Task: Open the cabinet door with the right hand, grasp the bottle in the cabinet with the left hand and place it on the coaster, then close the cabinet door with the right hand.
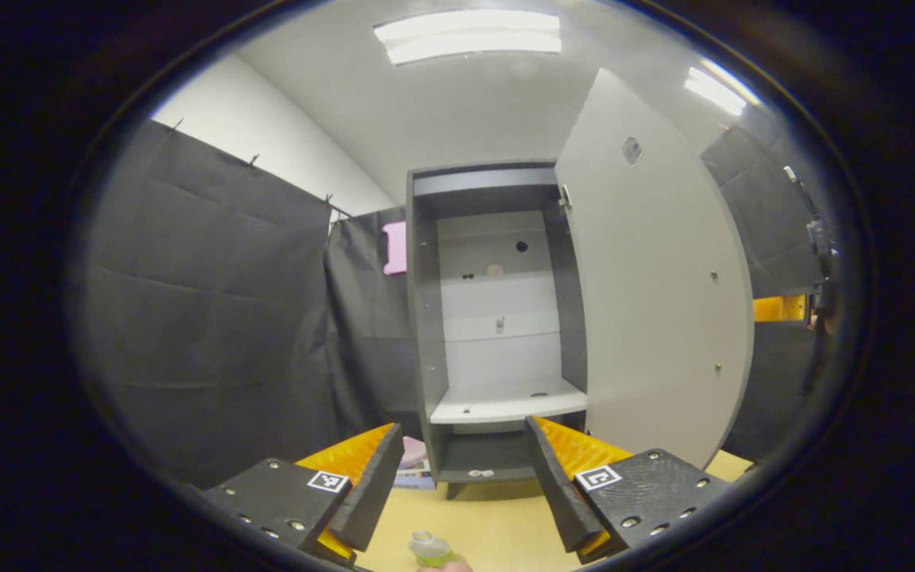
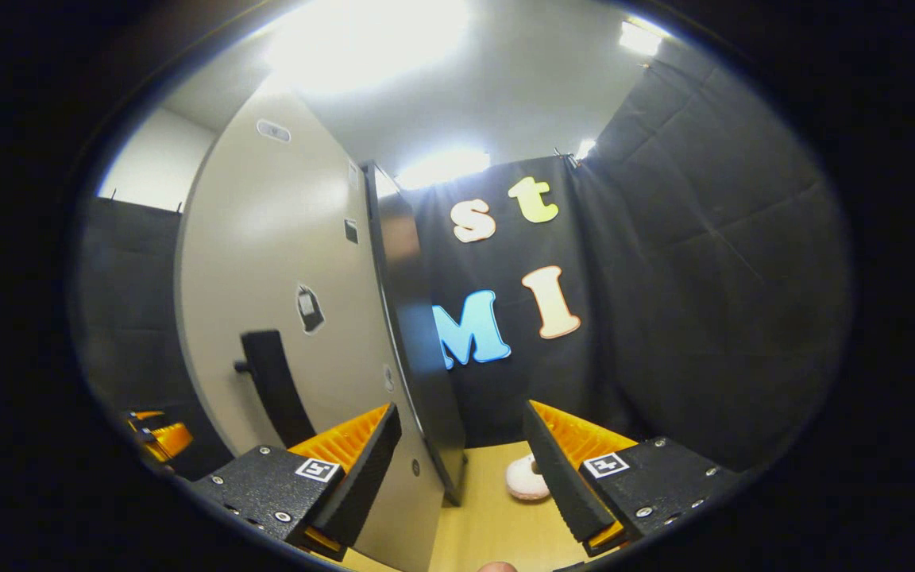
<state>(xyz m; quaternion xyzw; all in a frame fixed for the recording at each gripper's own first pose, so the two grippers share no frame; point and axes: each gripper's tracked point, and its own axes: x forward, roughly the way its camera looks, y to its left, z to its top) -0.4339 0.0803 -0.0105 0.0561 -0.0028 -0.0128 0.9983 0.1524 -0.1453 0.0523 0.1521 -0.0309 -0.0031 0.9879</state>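
The grey cabinet (image 1: 497, 318) stands with its door (image 1: 656, 286) swung wide to the right. Its pale shelf (image 1: 505, 407) is bare. A clear bottle (image 1: 428, 546) with a green band sits on the wooden table, low between my left fingers, next to something pink (image 1: 451, 566) at the view's edge. My left gripper (image 1: 465, 477) is open, back from the cabinet, holding nothing. My right gripper (image 2: 461, 469) is open too, facing the door's edge. The door's outer face (image 2: 267, 262) and its black handle (image 2: 271, 385) lie to its left, untouched.
A pale round ring-shaped object (image 2: 526, 481) lies on the wooden table (image 2: 497, 516) by the cabinet's side. Black cloth walls close in on both sides. An orange gripper part (image 1: 779, 308) and a hand show beyond the open door.
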